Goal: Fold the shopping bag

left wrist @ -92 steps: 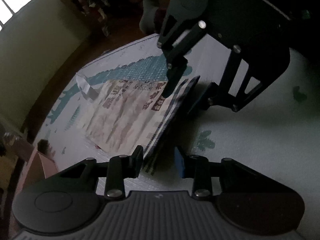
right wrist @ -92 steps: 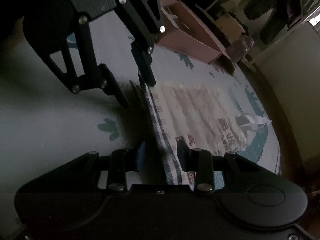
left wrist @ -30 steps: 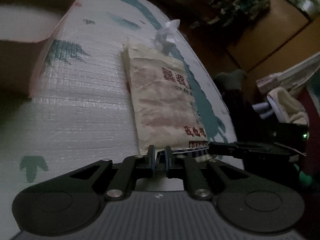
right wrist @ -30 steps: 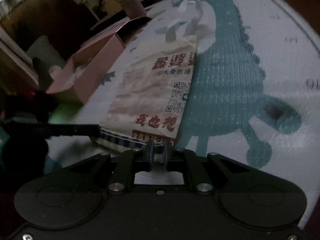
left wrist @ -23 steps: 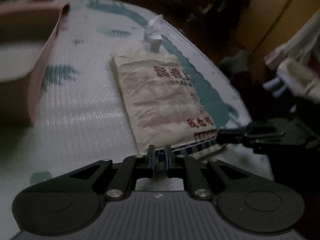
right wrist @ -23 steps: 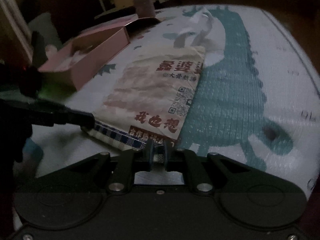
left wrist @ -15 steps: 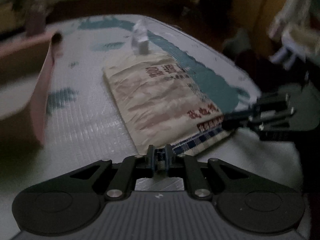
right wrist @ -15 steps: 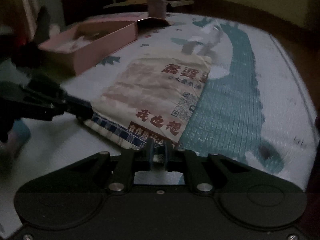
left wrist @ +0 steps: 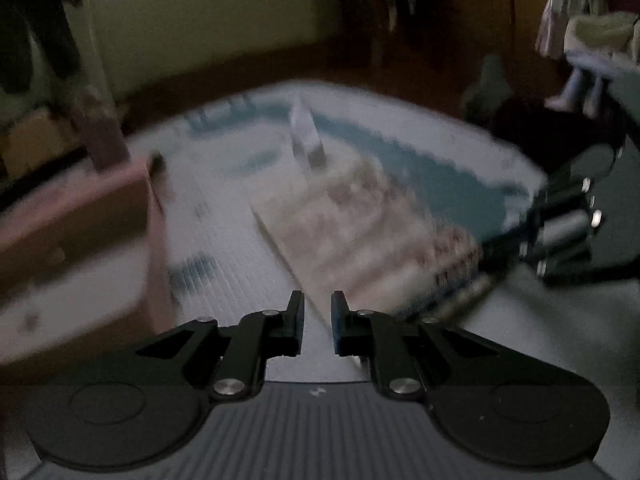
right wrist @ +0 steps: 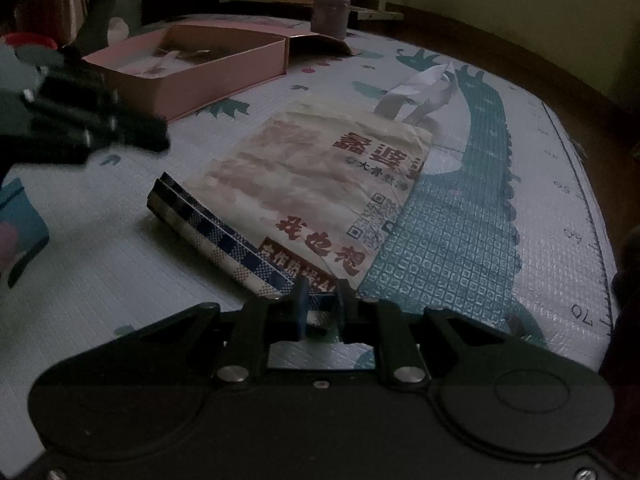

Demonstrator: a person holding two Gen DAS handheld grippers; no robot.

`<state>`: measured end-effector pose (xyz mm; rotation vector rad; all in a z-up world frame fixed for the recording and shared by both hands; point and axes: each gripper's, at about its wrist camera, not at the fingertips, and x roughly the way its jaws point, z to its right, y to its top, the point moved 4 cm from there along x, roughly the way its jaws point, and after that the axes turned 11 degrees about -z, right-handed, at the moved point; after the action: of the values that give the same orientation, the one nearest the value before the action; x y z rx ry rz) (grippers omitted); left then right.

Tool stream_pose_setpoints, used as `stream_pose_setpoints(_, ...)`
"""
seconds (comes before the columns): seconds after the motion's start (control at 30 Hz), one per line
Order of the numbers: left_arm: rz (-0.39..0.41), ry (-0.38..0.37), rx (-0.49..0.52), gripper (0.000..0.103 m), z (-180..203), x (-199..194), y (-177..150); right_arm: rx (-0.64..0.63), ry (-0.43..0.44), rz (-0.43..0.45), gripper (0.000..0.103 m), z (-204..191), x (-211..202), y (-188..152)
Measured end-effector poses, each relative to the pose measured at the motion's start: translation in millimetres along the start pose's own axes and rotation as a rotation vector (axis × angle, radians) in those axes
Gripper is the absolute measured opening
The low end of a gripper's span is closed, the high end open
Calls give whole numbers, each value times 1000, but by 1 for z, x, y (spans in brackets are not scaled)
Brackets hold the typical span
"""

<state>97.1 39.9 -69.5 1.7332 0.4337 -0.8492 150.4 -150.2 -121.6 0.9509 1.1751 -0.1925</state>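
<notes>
The right gripper [right wrist: 320,300], its jaws having just eased slightly apart, straddles the near checked corner of the shopping bag [right wrist: 312,184] lying flat on a dinosaur-print mat [right wrist: 472,216]. The left gripper [left wrist: 317,320], narrowly parted, holds nothing. Beyond sits a pink box [right wrist: 192,60].
</notes>
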Motion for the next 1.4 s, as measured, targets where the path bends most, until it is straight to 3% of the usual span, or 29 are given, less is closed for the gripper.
stream_pose_setpoints(0.1,38,-62,31,13,16,-1,4,7,5,-1,12,0,0,0)
stream_pose_setpoints(0.2,15,-125,74,13,40,14,4,22,17,-4,13,0,0,0)
stream_pose_setpoints(0.4,-20,-176,90,13,61,41,3,27,27,-1,13,1,0,0)
stream_pose_setpoints(0.6,-66,-161,82,12,58,49,-9,37,33,3,13,6,1,-1)
stream_pose_setpoints(0.73,-89,-143,25,12,39,45,-17,78,37,3,21,14,1,-2)
stream_pose_setpoints(0.9,-108,-127,7,12,30,40,-21,111,30,0,21,24,1,-4)
stream_pose_setpoints(1.4,-116,-142,9,12,31,39,-21,207,8,-17,22,46,0,-10)
